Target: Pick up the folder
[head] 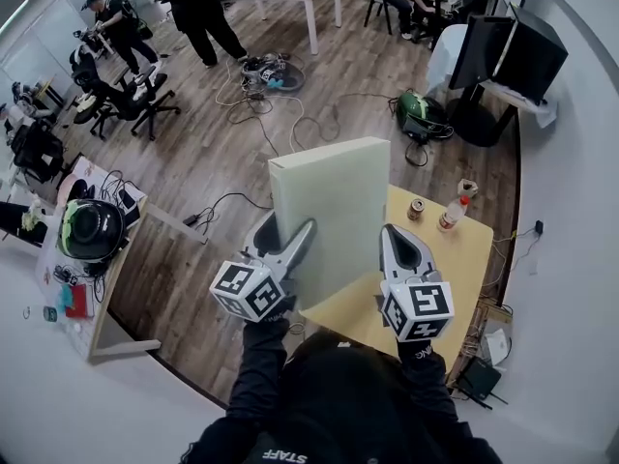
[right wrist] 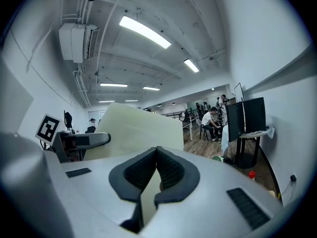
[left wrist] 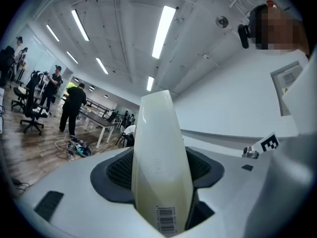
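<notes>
Black sleeves (head: 261, 365) reach out from under the head camera, each hand carrying a gripper with a marker cube on it. Both grippers are over the near edge of the yellow table (head: 459, 259).

The left gripper (head: 302, 232) has its jaws spread wide. The dark ribbed pads press on either side of the folder (head: 334, 211), clamping its thick spine. In the left gripper view that spine fills the gap completely, and a small barcode label (left wrist: 166, 218) sits low on it, close to the jaw roots.

The right gripper (head: 389, 235) has its jaws almost together, leaving only a narrow slit. A thin pale sheet stands in that slit between the pads. It looks like the folder's cover edge, though little of it shows there.

The folder is a bulky cream box type, plain and unmarked on its broad face. It is held upright and slightly tilted above the table's near left corner, clear of the tabletop. One gripper is at each of its lower side edges.

At the table's far side stand a bottle (head: 455, 211) with a red cap and a small can (head: 416, 208) just beside it.
</notes>
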`<state>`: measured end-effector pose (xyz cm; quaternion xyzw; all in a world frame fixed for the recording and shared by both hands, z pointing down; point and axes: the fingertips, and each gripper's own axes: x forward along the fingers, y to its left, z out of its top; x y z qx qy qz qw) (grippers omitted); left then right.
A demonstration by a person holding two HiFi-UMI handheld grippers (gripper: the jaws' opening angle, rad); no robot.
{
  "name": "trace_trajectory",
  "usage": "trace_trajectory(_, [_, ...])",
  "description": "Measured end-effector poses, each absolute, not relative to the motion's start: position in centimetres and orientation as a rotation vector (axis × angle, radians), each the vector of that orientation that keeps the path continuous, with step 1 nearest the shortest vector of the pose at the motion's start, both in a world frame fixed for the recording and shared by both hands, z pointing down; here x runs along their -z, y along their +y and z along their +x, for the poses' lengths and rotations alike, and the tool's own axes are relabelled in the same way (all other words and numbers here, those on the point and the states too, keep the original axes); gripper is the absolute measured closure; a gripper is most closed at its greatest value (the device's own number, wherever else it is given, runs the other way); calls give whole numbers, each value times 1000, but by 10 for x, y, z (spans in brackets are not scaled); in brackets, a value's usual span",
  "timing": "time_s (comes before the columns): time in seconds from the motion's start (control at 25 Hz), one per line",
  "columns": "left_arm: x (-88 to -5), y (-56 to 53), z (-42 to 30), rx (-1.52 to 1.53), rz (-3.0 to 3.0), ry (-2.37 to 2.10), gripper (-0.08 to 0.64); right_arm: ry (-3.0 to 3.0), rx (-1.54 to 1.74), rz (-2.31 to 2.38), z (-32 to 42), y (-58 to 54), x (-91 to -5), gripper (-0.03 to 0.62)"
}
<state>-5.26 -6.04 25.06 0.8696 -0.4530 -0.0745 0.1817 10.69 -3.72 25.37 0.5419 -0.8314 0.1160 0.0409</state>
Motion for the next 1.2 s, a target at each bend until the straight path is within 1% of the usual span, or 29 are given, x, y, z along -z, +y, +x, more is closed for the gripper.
trace_trajectory(0.32, [-228, -47, -56, 220, 2494, -1366, 238, -2593, -271, 1639, 94, -32, -232, 569])
trace_trajectory(0.64, [-204, -39, -62, 175, 2540, -1542, 238, -2619, -154, 1618, 81, -34, -213, 569])
trace_trajectory(1.2, [-190, -36, -50, 77, 2552, -1719, 238, -2612, -64, 1693, 91, -40, -202, 569])
